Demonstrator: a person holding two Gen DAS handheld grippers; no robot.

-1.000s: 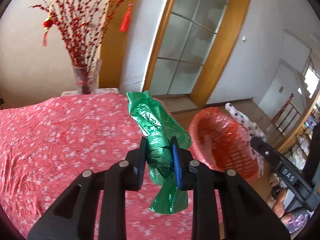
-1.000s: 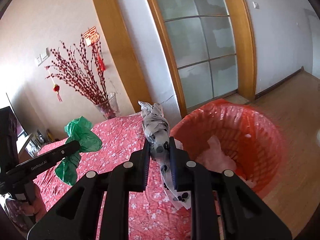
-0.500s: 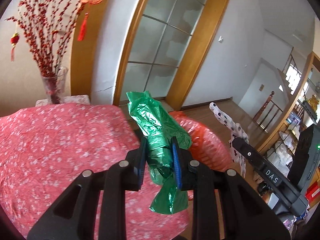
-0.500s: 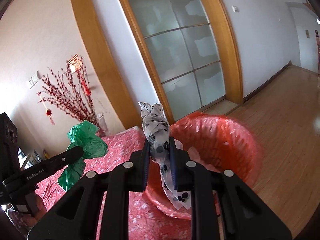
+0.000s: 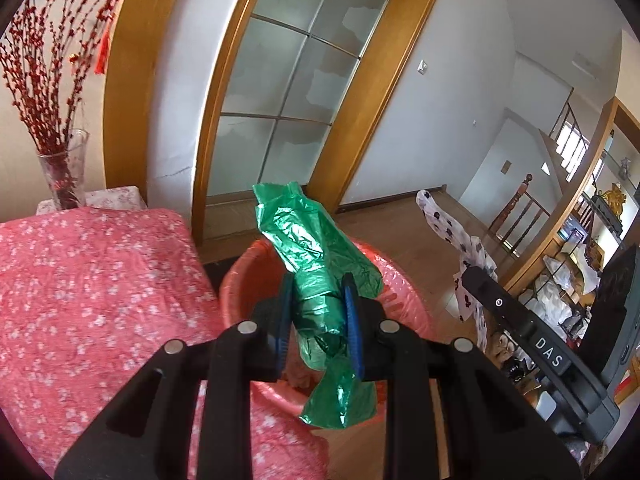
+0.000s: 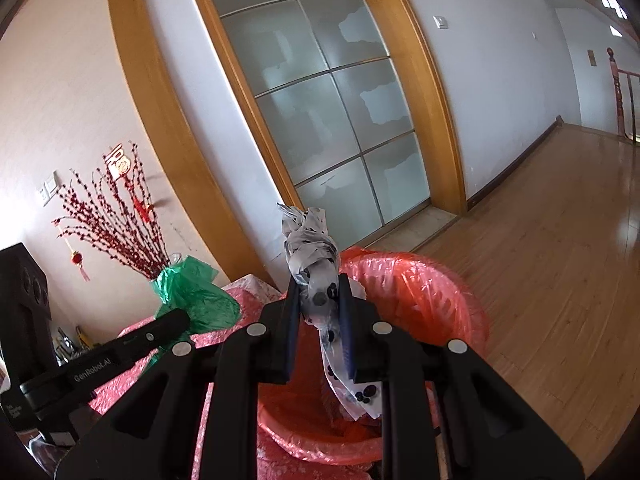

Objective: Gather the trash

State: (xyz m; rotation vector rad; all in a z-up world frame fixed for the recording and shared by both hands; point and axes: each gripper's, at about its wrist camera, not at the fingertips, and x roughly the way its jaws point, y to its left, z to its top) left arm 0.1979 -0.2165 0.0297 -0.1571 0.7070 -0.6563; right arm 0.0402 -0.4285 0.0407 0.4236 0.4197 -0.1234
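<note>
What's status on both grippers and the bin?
Left gripper shut on green bag. Right gripper shut on spotted white bag. Red-lined bin below both, nothing blocking.

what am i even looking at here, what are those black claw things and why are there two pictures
The black claws are hand-held grippers, one in each of a person's hands. There is no robot arm. Each gripper carries a wide-angle camera that looks forward along its two fingers, so you get one picture per hand, and the rounded lens bends the door frame.

In the left hand's picture, the left gripper is clamped on a crumpled green plastic bag. In the right hand's picture, the right gripper is clamped on a white bag with black spots. Each gripper also appears at the side of the other's picture.

Below both is a red bin with a red liner, beside a table with a pink flowered cloth. A vase of red branches stands further back.
</note>
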